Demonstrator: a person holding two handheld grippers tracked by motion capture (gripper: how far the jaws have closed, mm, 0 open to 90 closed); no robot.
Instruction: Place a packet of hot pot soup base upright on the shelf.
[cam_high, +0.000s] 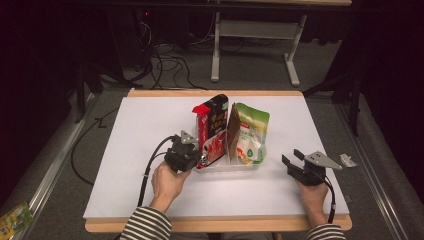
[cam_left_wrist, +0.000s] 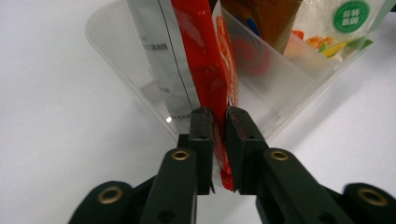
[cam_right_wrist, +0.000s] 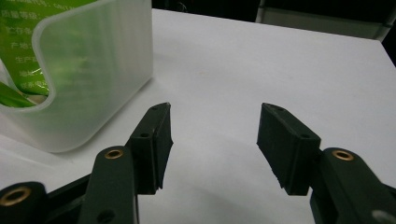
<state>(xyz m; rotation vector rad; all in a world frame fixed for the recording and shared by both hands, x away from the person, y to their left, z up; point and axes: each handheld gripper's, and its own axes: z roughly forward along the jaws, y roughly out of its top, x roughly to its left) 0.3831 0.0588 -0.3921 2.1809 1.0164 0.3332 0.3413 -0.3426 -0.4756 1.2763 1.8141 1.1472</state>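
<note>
Left tongs (cam_left_wrist: 219, 116): clamped on the lower edge of the red pouch (cam_left_wrist: 205, 60).
Red pouch: upright in the left end of the clear bin (cam_high: 227, 165); printing too small to read.
Green pouch (cam_high: 251, 132): right end of the bin, white Chinese lettering, illegible.
Right tongs (cam_right_wrist: 214, 140): open, empty, on the white tabletop (cam_high: 145, 130) right of the bin.

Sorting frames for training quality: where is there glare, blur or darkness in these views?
High view: white table bright, dark surroundings. Left gripper view: small glare spot on the clear plastic bin, red foil pouch sharp, far packets soft. Right gripper view: the hand-held gripper slightly blurred.
</note>
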